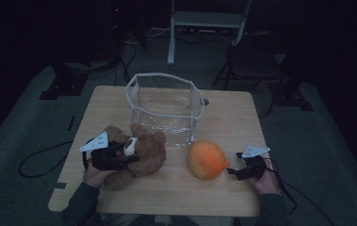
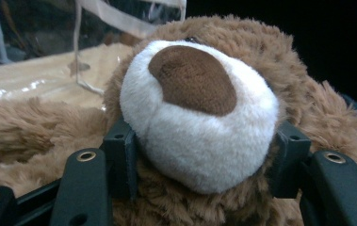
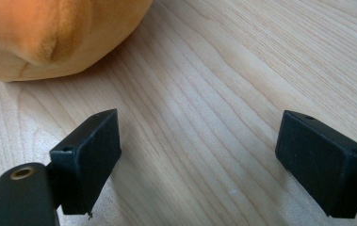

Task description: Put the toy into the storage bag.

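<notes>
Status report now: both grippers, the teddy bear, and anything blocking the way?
Left gripper shut on teddy bear muzzle. Right gripper open, nothing between jaws, beside orange plush. Clear bag behind bear, nothing between them.

Left gripper (image 1: 128, 155) near-left, held level, fingers (image 2: 119, 160) pinched partway in on the bear's muzzle (image 2: 199, 117). Right gripper (image 1: 230, 172) near-right, low over the table, pointing left, fingers (image 3: 89, 155) spread wide with nothing between. Both forearms enter from the near edge.

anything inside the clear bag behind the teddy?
The clear bag looks empty in the high view: only the wooden table shows through its walls. The teddy bear, clamped at the snout by the left gripper, hides its lower front corner.
</notes>
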Tool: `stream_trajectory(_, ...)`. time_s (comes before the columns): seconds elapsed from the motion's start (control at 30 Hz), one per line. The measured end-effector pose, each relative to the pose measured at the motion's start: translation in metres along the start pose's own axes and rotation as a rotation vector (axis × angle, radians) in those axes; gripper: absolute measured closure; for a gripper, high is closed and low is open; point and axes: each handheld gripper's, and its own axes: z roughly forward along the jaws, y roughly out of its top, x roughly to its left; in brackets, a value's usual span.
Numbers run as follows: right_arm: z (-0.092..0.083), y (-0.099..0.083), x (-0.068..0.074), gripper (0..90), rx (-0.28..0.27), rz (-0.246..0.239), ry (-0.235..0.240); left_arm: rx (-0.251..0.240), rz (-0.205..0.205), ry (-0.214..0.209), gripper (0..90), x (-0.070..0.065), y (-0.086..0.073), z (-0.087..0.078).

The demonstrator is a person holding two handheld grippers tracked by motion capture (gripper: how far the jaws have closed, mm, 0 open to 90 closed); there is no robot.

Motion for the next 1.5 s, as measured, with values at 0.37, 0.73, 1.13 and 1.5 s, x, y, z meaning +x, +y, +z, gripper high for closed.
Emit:
stream_trajectory(0.37,0.0,0.0,0.0,13.9,0.001,0.001,0.0,-0.104,-0.009,0.035,41.7,-0.003,0.011,-0.021)
stream_trajectory(0.73,0.0,0.0,0.0,13.9,-0.001,0.0,0.0,-0.154,-0.002,0.07,41.6,-0.006,0.02,-0.035)
stream_trajectory(1.13,0.0,0.0,0.0,13.9,-0.001,0.001,0.0,-0.187,0.008,0.141,41.6,-0.006,0.031,-0.045)
stream_trajectory(1.5,0.0,0.0,0.0,13.9,-0.001,0.001,0.0,-0.191,0.012,0.178,41.6,-0.002,0.038,-0.051)
